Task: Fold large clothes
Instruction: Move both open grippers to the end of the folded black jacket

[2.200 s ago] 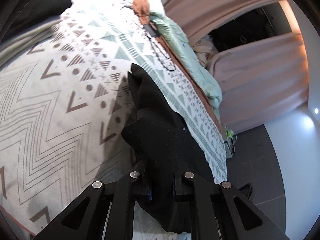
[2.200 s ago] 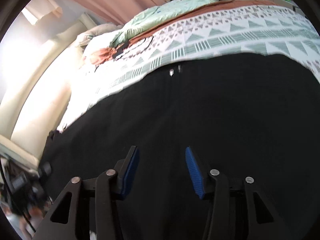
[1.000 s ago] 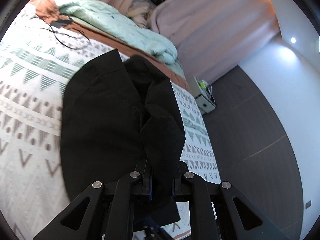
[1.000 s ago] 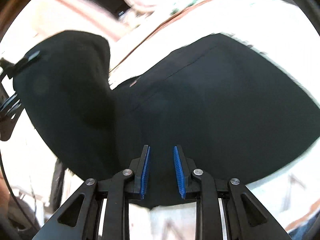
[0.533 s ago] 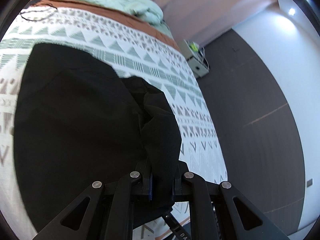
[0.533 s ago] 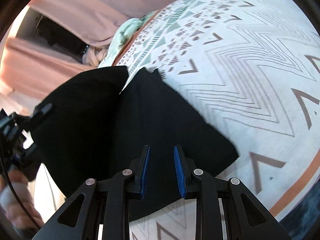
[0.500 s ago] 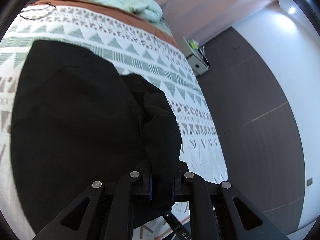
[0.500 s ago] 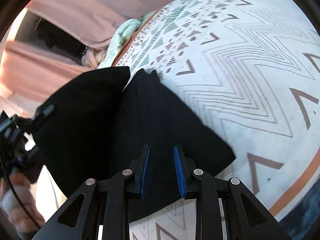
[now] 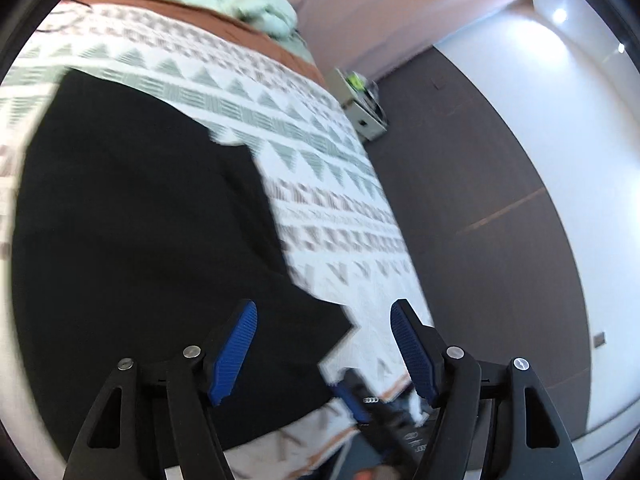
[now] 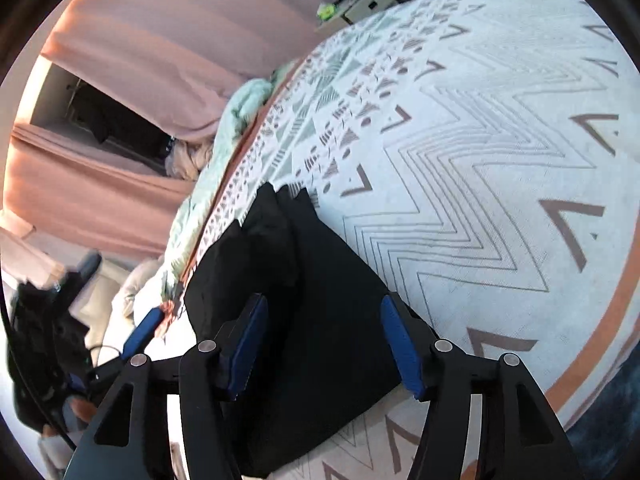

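A large black fabric garment (image 9: pixel 132 248) lies folded flat on the white patterned bedspread (image 10: pixel 480 168), both the left gripper (image 9: pixel 322 344) and right gripper (image 10: pixel 322 344) open and empty above it, so a fold looks just laid and the next move likely needs a fresh edge grasp

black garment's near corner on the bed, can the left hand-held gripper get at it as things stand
Probably yes. The left hand-held gripper is open, and the black garment's near corner lies flat on the patterned bedspread between its fingers, with nothing covering it.

No readable text, labels or numbers anywhere.
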Demonstrator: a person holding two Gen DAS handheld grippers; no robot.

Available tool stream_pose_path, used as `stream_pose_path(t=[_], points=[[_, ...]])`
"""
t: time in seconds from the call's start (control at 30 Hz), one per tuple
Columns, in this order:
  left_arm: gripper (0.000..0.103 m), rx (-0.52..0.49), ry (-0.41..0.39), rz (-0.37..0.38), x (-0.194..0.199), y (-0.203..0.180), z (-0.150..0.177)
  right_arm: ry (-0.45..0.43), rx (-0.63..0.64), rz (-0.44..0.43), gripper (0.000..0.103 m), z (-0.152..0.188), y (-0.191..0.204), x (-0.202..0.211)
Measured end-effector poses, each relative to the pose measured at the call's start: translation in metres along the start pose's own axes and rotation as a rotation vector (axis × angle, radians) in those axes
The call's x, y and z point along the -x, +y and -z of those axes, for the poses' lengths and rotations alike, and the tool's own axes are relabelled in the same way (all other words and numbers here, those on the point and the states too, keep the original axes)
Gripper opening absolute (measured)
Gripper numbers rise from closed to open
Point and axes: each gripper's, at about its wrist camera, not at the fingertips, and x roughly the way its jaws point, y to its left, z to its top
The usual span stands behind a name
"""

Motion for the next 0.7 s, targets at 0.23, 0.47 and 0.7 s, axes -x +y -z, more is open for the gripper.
stream_pose_path(t=[0.23,0.47,0.7], points=[[0.070,0.067,-0.119,-0.149,0.053,0.079,-0.008,-0.112,0.053,-0.015,0.060,-0.005,0.017,0.018],[0.070,0.065,-0.109,-0.246,0.073,0.119,-0.009,-0.136,0.187,-0.008,0.069,-0.013,0.054,0.001],[0.070,0.126,0.008,-0.294,0.052,0.149,-0.008,-0.081,0.224,0.077,0.069,-0.017,0.066,-0.031]])
